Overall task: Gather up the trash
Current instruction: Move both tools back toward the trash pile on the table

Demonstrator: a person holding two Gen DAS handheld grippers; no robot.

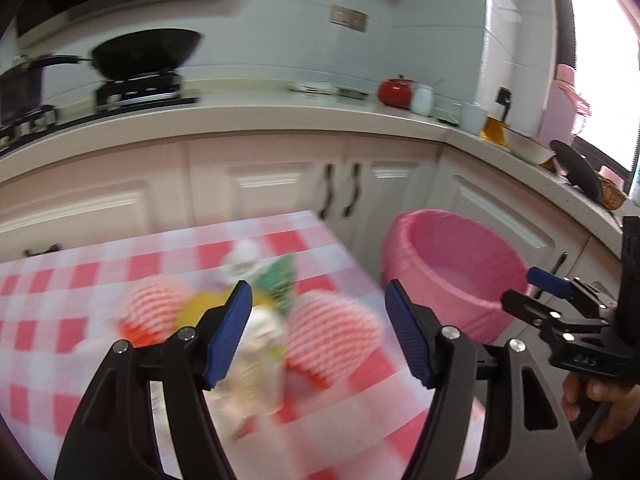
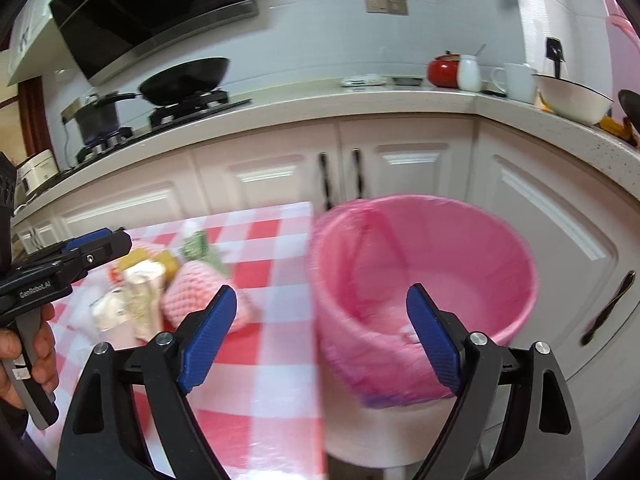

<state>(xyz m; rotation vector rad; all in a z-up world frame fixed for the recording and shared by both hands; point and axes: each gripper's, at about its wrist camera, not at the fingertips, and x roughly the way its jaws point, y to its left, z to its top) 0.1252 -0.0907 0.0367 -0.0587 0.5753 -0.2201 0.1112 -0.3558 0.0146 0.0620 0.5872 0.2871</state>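
- One bin [image 2: 424,280] with a pink liner stands just beside the table [image 1: 72,300]; it looks light, so we leave it put.
- We count two pink foam nets [image 1: 332,332], soft and springy, best pinched across the middle.
- Wrappers [image 1: 256,344] in the same pile are too blurry to count; they're probably light and crinkly.
- Left gripper [image 1: 320,332] and right gripper [image 2: 320,332] are both spread wide, holding nothing.

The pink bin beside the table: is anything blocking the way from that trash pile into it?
Nothing visible does. The trash pile lies on the checked tablecloth, and the pink-lined bin stands open just past the table's edge, with no lid.
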